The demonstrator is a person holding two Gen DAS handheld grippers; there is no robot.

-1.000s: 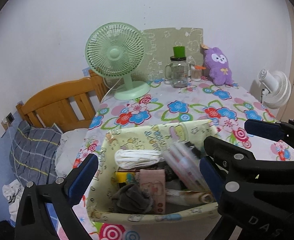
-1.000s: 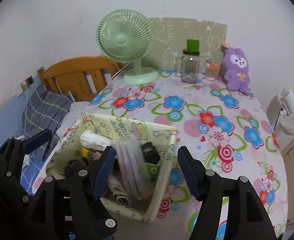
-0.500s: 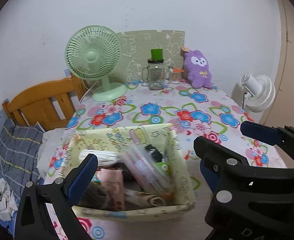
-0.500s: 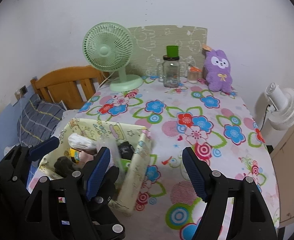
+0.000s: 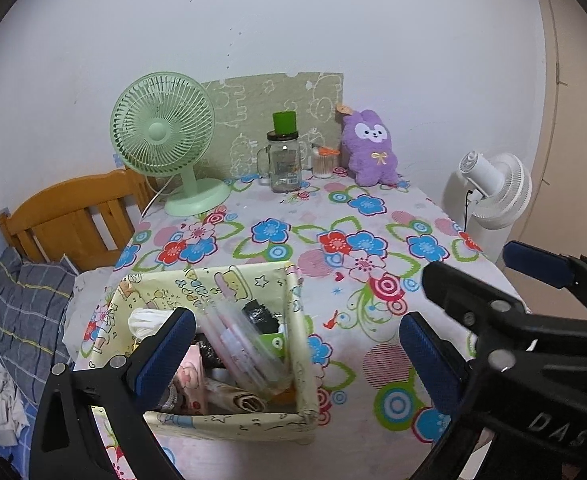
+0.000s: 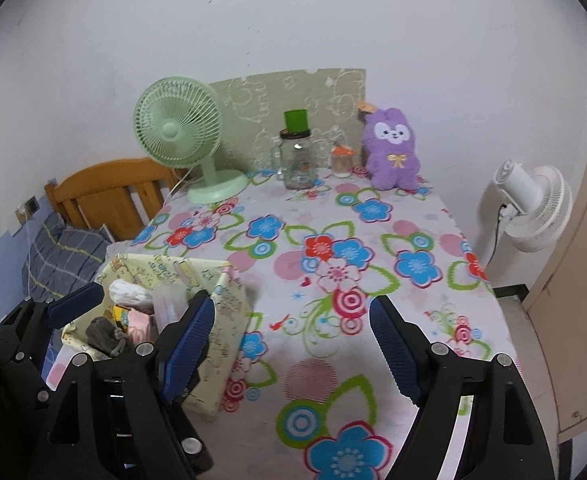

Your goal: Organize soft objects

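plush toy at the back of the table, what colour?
Purple plush toy with a white face and a yellow bow; clearest in the right wrist view.

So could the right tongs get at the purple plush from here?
Probably yes: the right tongs are opening and empty, and only bare tablecloth lies between them and the plush at the far edge.

Home bedroom: wooden bed frame (image 5: 73, 216), pillow (image 5: 25, 300), flowered tablecloth (image 5: 353, 248), plush toy (image 5: 369, 148).
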